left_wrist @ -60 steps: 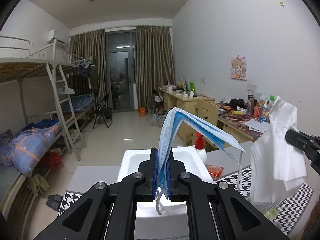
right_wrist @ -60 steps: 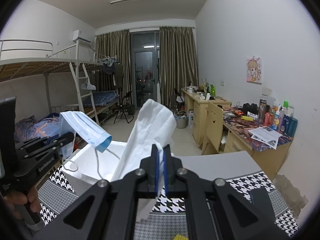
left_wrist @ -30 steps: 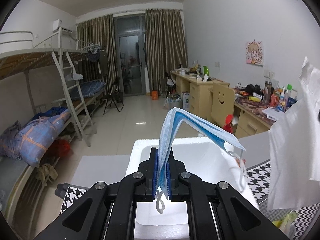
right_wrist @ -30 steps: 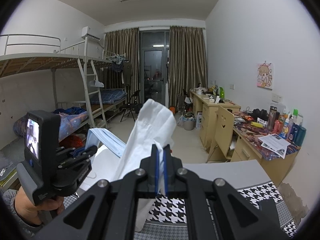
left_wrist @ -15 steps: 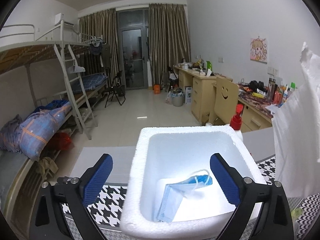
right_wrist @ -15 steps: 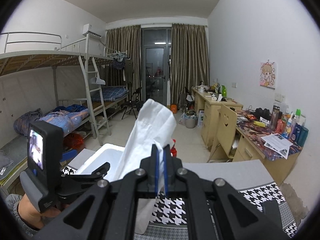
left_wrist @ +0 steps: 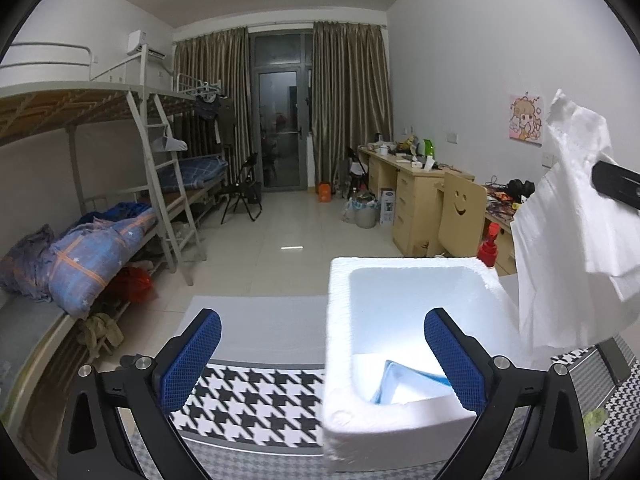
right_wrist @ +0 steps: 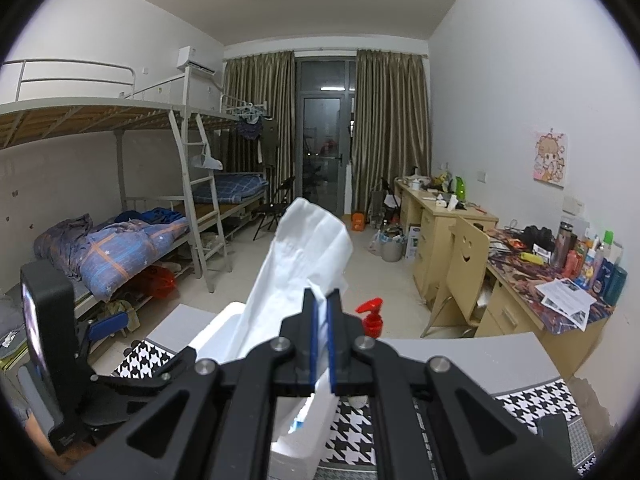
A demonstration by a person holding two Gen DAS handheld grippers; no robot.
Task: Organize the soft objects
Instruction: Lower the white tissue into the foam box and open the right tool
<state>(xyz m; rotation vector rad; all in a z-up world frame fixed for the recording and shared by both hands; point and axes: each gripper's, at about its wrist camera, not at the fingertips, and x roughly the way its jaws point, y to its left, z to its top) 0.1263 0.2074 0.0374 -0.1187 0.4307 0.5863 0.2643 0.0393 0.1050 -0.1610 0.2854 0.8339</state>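
Note:
A white foam box (left_wrist: 340, 320) stands on a houndstooth cloth (left_wrist: 256, 400). A blue face mask (left_wrist: 404, 384) lies loose on its floor. My left gripper (left_wrist: 322, 316) is just in front of the box, its jaws opening wide. The box's near left corner stands between the fingers, and the pads touch nothing. To the right, my right gripper (right_wrist: 320, 320) is shut on a white tissue (right_wrist: 304, 248), which stands up and hangs over the box's right rim (right_wrist: 216, 332). In the left wrist view the tissue (left_wrist: 568, 248) fills the right edge.
A red pump bottle (right_wrist: 370, 316) stands behind the box. A grey tabletop (right_wrist: 460, 352) runs to the right. Further right are a wooden chair (right_wrist: 464, 264) and a cluttered desk (right_wrist: 552, 292). A bunk bed (left_wrist: 104, 240) lines the left wall.
The left jaws swung apart and the blue mask dropped into the foam box. The left gripper then slid left, so the box sits to its right. The tissue stays gripped.

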